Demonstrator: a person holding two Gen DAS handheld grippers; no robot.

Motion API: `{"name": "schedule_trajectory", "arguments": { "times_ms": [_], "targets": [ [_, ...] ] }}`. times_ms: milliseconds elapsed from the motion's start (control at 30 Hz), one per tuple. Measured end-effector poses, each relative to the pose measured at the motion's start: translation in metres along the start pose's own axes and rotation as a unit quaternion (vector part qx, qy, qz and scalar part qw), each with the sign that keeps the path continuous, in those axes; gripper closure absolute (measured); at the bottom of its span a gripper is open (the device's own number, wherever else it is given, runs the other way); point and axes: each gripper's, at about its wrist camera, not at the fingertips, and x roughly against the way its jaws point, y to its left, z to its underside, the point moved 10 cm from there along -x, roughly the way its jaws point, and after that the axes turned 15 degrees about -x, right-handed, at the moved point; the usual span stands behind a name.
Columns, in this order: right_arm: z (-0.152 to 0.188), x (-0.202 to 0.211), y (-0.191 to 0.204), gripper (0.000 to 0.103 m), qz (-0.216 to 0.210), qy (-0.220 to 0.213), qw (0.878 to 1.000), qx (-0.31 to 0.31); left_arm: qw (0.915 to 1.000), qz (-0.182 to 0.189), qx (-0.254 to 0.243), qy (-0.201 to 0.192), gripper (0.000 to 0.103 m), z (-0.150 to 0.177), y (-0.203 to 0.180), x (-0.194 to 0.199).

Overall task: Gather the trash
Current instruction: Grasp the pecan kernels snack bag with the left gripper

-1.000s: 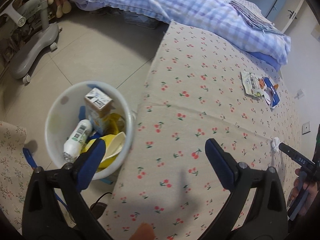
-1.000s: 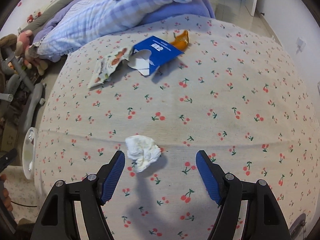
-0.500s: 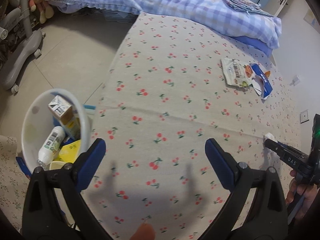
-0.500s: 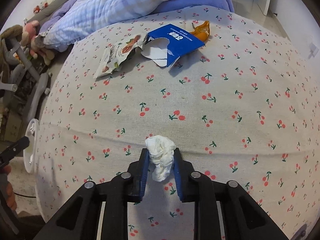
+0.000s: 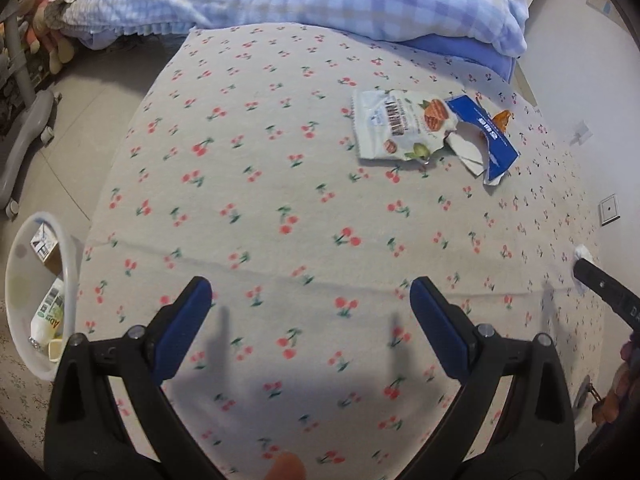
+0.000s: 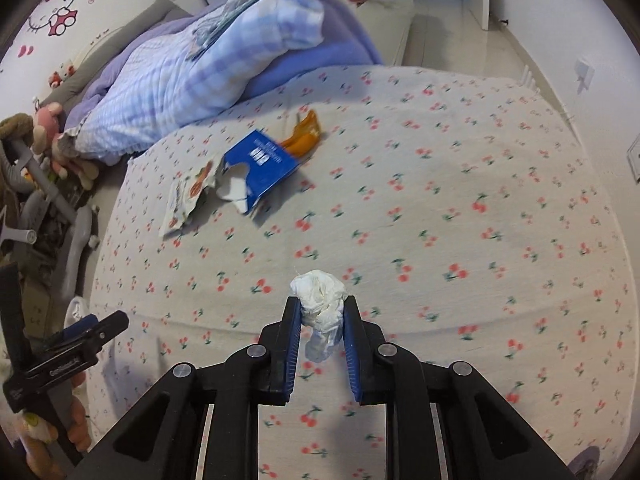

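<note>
My right gripper (image 6: 320, 310) is shut on a crumpled white tissue (image 6: 320, 300) and holds it just above the cherry-print bed cover. It also shows at the right edge of the left wrist view (image 5: 580, 264). My left gripper (image 5: 310, 300) is open and empty over the cover. Farther up the bed lie a white snack wrapper (image 5: 396, 128), a torn blue carton (image 5: 484, 140) and an orange wrapper (image 5: 502, 118). They also show in the right wrist view: wrapper (image 6: 188, 200), carton (image 6: 260, 168), orange wrapper (image 6: 306, 136). A white trash bin (image 5: 16, 280) with trash stands on the floor at left.
A checked quilt and purple pillow (image 5: 320, 0) lie at the head of the bed. A grey wheeled chair base (image 5: 20, 140) and soft toys (image 5: 44, 32) stand on the tiled floor to the left. A wall (image 5: 600, 80) is at right.
My right gripper closed on the tissue and lifted it slightly. My left gripper swung right, away from the bin, toward the wrappers on the bed.
</note>
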Motion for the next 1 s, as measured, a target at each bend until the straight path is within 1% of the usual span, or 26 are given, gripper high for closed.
{"name": "schedule_trajectory", "arguments": {
  "times_ms": [67,167,233,433,500,567,633,667,700,767,800,833,867,900,933,967,1000],
  "targets": [
    [-0.005,0.003,-0.009,0.082,0.002,-0.003,1.0,-0.007,0.9999,0.005,-0.007,-0.008,0.004,-0.011,-0.012,-0.004],
    [-0.009,0.002,-0.019,0.082,-0.004,0.002,1.0,-0.021,0.9995,0.006,-0.023,-0.019,0.004,-0.024,-0.021,-0.007],
    [-0.012,0.0,-0.028,0.082,-0.002,0.004,1.0,-0.028,0.9993,0.009,-0.025,-0.026,0.004,-0.035,-0.026,-0.011],
    [-0.017,-0.004,-0.047,0.082,-0.009,0.011,0.999,-0.052,0.9983,0.036,0.01,-0.045,0.012,-0.073,-0.029,-0.03],
    [-0.019,-0.004,-0.051,0.082,-0.013,0.012,0.998,-0.061,0.9976,0.04,0.02,-0.053,0.018,-0.085,-0.029,-0.039],
    [-0.021,-0.005,-0.053,0.082,-0.02,0.014,0.997,-0.07,0.9972,0.042,0.028,-0.055,0.021,-0.094,-0.028,-0.047],
    [-0.021,-0.004,-0.053,0.082,-0.026,0.015,0.997,-0.077,0.9972,0.039,0.032,-0.055,0.025,-0.099,-0.029,-0.056],
    [-0.022,-0.004,-0.052,0.082,-0.029,0.015,0.996,-0.079,0.9975,0.036,0.032,-0.052,0.03,-0.1,-0.03,-0.06],
    [-0.023,-0.004,-0.051,0.082,-0.03,0.015,0.996,-0.079,0.9979,0.033,0.03,-0.047,0.032,-0.101,-0.03,-0.065],
    [-0.023,-0.005,-0.05,0.082,-0.03,0.015,0.997,-0.076,0.9989,0.014,0.009,-0.043,0.033,-0.102,-0.033,-0.069],
    [-0.023,-0.006,-0.049,0.082,-0.03,0.016,0.997,-0.076,0.9992,0.001,-0.005,-0.038,0.037,-0.103,-0.035,-0.071],
    [-0.022,-0.007,-0.048,0.082,-0.032,0.019,0.996,-0.077,0.9992,-0.011,-0.015,-0.035,0.038,-0.103,-0.035,-0.071],
    [-0.022,-0.008,-0.047,0.082,-0.034,0.021,0.996,-0.077,0.9992,-0.016,-0.017,-0.033,0.041,-0.103,-0.035,-0.07],
    [-0.022,-0.008,-0.046,0.082,-0.034,0.021,0.996,-0.076,0.9992,-0.017,-0.015,-0.032,0.051,-0.102,-0.034,-0.069],
    [-0.022,-0.008,-0.046,0.082,-0.034,0.02,0.996,-0.075,0.9993,-0.022,-0.007,-0.029,0.056,-0.102,-0.031,-0.067],
    [-0.022,-0.007,-0.047,0.082,-0.033,0.019,0.997,-0.074,0.9995,-0.019,-0.001,-0.026,0.059,-0.101,-0.03,-0.066],
    [-0.022,-0.007,-0.047,0.082,-0.032,0.017,0.997,-0.073,0.9996,-0.018,0.002,-0.024,0.065,-0.099,-0.029,-0.065]
  ]
}}
